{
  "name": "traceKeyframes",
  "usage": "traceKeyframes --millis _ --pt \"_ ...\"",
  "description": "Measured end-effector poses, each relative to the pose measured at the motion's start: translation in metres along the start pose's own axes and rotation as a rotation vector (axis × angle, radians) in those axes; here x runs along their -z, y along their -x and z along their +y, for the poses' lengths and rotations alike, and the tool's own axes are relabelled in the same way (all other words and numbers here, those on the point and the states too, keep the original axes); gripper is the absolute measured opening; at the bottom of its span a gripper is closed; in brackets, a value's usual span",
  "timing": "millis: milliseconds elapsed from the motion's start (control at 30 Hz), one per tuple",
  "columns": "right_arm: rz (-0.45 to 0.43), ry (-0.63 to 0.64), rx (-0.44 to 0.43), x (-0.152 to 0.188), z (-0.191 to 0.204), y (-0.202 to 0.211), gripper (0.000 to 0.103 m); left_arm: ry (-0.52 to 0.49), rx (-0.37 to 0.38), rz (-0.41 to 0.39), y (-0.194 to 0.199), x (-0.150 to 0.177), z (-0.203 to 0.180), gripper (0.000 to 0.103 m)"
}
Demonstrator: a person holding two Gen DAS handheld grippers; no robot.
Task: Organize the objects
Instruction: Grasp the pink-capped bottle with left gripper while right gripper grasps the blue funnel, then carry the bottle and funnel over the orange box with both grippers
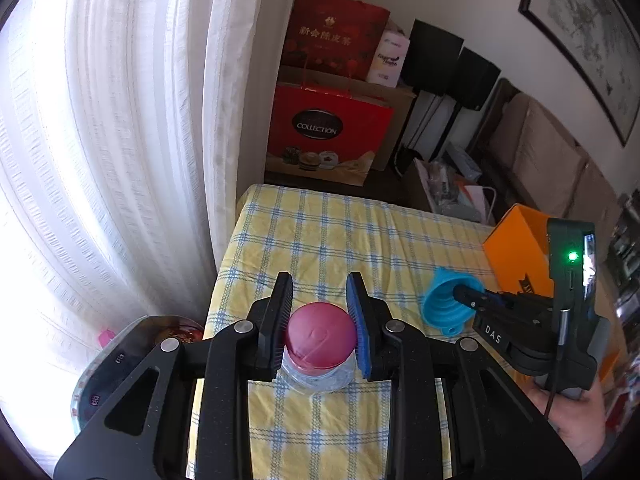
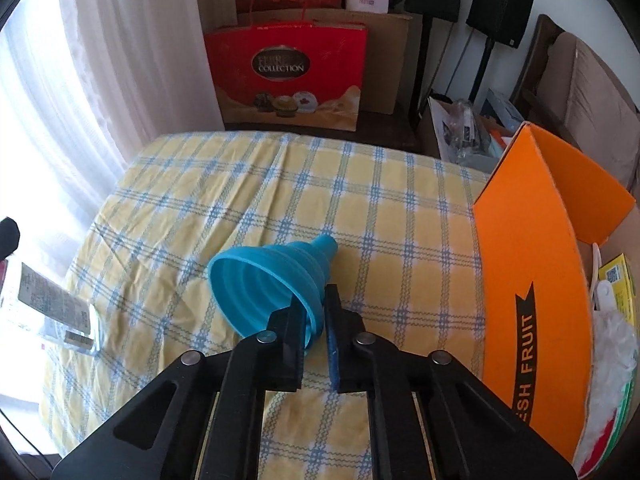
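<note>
We have both pickups in hand: the left gripper (image 1: 320,320) has its jaws clamped on the bottle (image 1: 320,344) standing on the desk (image 2: 380,200), the right gripper (image 2: 314,332) pinching the blue funnel's (image 2: 272,276) rim. Next, we judge, both need lifting toward the orange box (image 2: 528,280).

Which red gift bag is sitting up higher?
The darker red bag with gold Chinese writing. It sits on top of the brown carton, while the brighter red COLLECTION bag stands lower in front.

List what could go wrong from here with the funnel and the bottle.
1. The right gripper pinches only the thin rim of the soft blue funnel; it may fold or slip when lifted.
2. The left gripper straddles the bottle's red cap; the rounded cap may slide free, tipping the bottle.
</note>
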State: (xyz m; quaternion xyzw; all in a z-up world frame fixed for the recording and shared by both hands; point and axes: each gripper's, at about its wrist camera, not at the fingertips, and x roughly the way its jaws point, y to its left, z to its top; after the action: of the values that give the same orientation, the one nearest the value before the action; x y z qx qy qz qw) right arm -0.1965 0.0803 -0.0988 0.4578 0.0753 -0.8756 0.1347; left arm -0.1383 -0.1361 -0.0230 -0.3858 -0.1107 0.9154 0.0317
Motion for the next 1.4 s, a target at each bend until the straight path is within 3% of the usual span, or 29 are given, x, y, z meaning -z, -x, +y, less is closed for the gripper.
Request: traceKeyframes --millis 433,867,1400 --pt "-0.093 -0.008 -0.031 -0.011 -0.007 0.055 0.005 -0.036 0.067 -0.033 0.03 -0.015 -0.03 0.025" --pt "-0.176 -0.061 -0.077 -0.012 -0.056 0.129 0.005 -0.164 0.194 -0.05 0.045 -0.037 -0.124 0.025" --pt "-0.216 -0.165 0.008 0.01 -0.139 0.171 0.005 -0.253 0.328 -0.017 0.023 -0.054 -0.228 0.025"
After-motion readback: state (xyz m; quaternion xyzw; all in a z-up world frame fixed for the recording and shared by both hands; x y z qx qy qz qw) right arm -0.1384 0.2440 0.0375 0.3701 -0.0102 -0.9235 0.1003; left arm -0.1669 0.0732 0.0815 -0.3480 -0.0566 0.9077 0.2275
